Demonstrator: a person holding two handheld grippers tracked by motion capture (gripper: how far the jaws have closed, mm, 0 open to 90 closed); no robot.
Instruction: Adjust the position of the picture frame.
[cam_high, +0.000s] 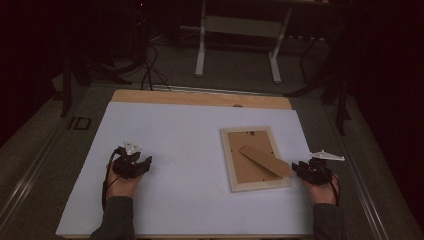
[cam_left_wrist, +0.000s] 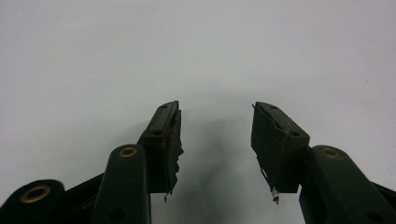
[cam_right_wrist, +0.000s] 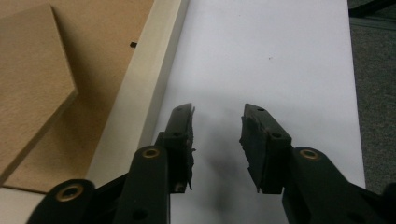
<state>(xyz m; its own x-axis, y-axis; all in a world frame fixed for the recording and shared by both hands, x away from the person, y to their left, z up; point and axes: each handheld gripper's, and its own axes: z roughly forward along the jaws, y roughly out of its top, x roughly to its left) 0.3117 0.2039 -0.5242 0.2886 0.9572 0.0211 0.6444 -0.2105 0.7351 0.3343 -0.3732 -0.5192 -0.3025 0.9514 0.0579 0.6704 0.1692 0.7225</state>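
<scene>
- The picture frame (cam_high: 255, 158) is lying face down at the 3 o'clock side of the white table sheet (cam_high: 185, 150), its pale border up and its brown backing showing.
- The brown stand flap (cam_high: 265, 160) is lying aslant across the backing, its free end pointing toward 4 o'clock and reaching past the frame's border.
- The right gripper (cam_high: 301, 169) is resting on the sheet at the frame's 4 o'clock corner, just beside the flap's end; whether it is touching the flap I cannot tell.
- In the right gripper view the right gripper (cam_right_wrist: 217, 140) is standing with jaws parted and only bare sheet between them; the frame's border (cam_right_wrist: 148, 79) is running at their 10 o'clock.
- The left gripper (cam_high: 142, 164) is sitting at the sheet's 9 o'clock side, well apart from the frame.
- In the left gripper view the left gripper (cam_left_wrist: 215, 144) is showing jaws parted, gripping nothing, over plain sheet.
</scene>
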